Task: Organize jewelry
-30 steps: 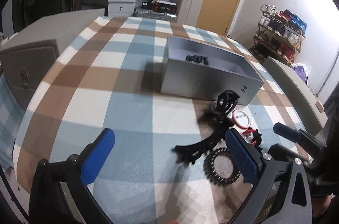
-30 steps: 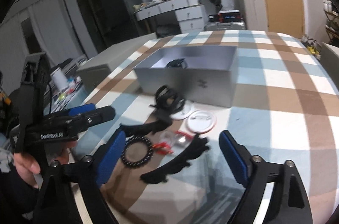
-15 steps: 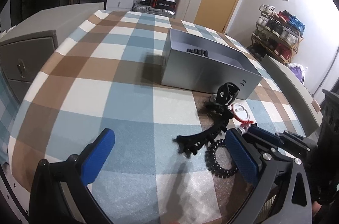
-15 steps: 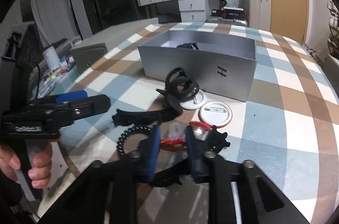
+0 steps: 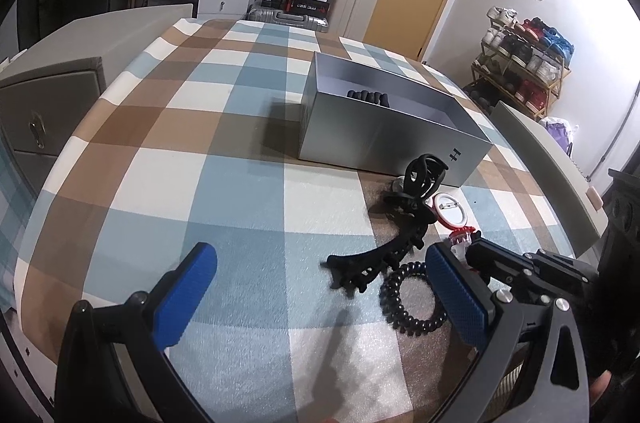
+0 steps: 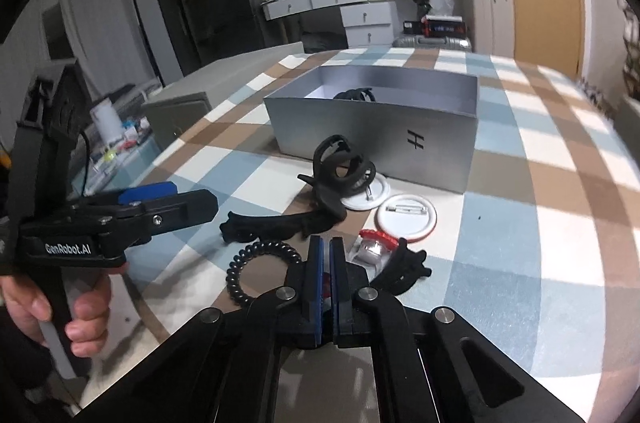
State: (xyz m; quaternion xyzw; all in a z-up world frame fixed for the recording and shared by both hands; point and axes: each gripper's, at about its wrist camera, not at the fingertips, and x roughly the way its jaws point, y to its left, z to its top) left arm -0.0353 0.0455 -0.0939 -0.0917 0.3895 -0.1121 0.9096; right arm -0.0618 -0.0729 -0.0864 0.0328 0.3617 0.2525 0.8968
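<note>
A grey open box [image 6: 400,111] stands on the checked tablecloth with a black item inside [image 6: 356,95]. In front of it lie a black claw clip [image 6: 340,171], a long black hair clip [image 6: 276,223], a black coil hair tie [image 6: 256,271], two white badges [image 6: 404,219] and a red-and-clear clip [image 6: 374,243]. My right gripper [image 6: 325,255] is shut on something red [image 6: 326,279], with another black clip [image 6: 404,267] just beside it. My left gripper [image 5: 320,287] is open and empty, left of the pile. The box also shows in the left wrist view [image 5: 384,127].
The bed or table with the checked cloth [image 5: 200,143] drops off at its edges. A grey cabinet [image 5: 48,103] stands to the left, a shoe rack [image 5: 524,59] to the right, drawers and suitcases at the back.
My right gripper has moved down into the pile and closed from wide open to shut. My left gripper stayed open and shifted slightly.
</note>
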